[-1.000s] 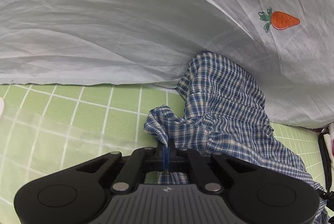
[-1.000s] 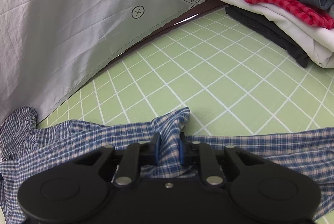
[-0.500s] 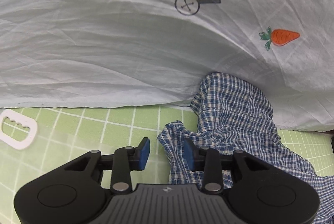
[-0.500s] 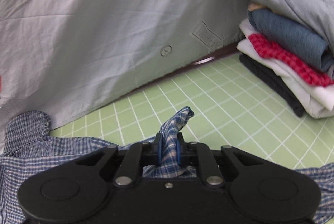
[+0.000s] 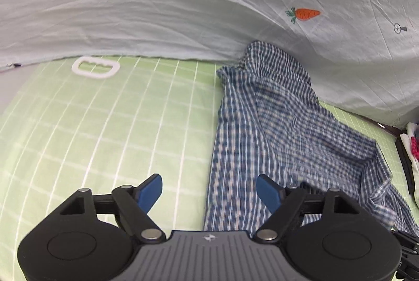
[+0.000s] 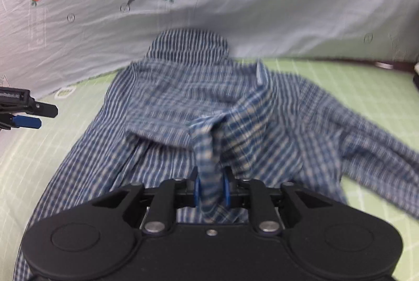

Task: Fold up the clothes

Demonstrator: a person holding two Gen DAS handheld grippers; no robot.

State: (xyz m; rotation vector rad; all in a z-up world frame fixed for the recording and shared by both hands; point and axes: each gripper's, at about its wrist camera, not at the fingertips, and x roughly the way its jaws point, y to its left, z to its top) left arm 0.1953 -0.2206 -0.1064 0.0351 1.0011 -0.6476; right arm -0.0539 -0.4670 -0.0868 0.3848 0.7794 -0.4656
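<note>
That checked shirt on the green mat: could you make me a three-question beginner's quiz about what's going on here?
1. True or false: the left tool grips the shirt.
2. What lies between the right tool's fingers? A) a white plastic handle B) a fold of shirt C) nothing
3. What orange vegetable is printed on the pale sheet behind the mat?

Key:
1. False; its jaws are opening, with nothing pinched.
2. B; those jaws are opening too.
3. A carrot.

Left gripper [image 5: 209, 192] — jaws opening, nothing between; right gripper [image 6: 211, 190] opening (cloth between).
</note>
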